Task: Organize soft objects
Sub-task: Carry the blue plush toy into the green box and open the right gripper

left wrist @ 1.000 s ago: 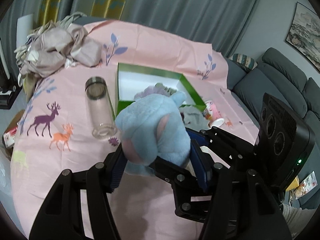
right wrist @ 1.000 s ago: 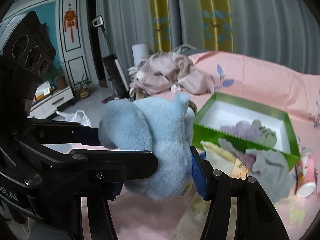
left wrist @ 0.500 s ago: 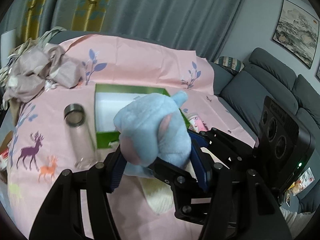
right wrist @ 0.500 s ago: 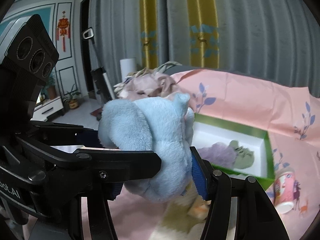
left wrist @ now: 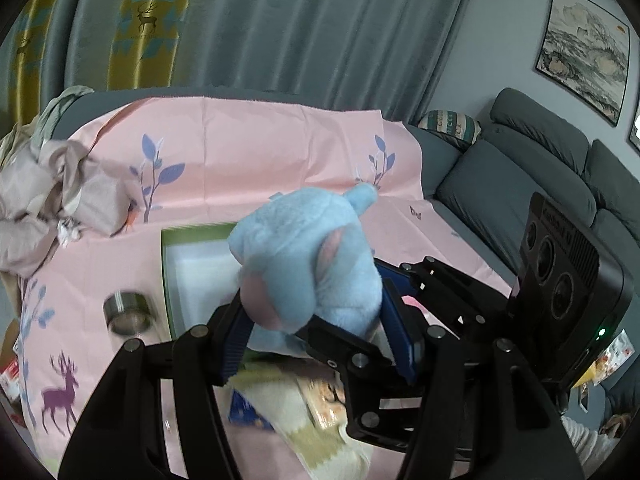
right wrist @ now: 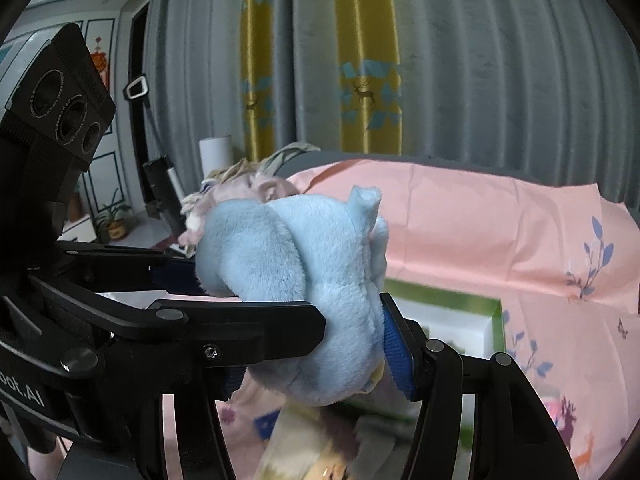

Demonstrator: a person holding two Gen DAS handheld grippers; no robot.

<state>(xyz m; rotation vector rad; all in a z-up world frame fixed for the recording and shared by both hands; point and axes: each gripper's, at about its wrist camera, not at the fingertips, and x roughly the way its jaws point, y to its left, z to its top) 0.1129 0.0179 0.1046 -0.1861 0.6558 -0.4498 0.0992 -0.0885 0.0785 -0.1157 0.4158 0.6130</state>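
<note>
A light blue plush toy (left wrist: 308, 260) is squeezed between both grippers at once. My left gripper (left wrist: 316, 332) is shut on its lower part, and my right gripper (right wrist: 316, 340) is shut on it from the other side, as the right wrist view shows on the plush (right wrist: 296, 272). The toy hangs above the near edge of a green box with a white inside (left wrist: 192, 264), also seen in the right wrist view (right wrist: 452, 312). A cream and yellow cloth (left wrist: 304, 412) lies on the pink sheet below the grippers.
A glass jar (left wrist: 128, 314) lies on the pink deer-print sheet (left wrist: 260, 152) left of the box. A heap of beige clothes (left wrist: 48, 200) sits at the far left. A grey sofa (left wrist: 532, 168) stands to the right. A pink cup (right wrist: 560, 412) lies near the box.
Both grippers have lifted the plush higher and moved it forward over the box's near edge. The table, jar and box have dropped lower in both views. The grip stays the same.
</note>
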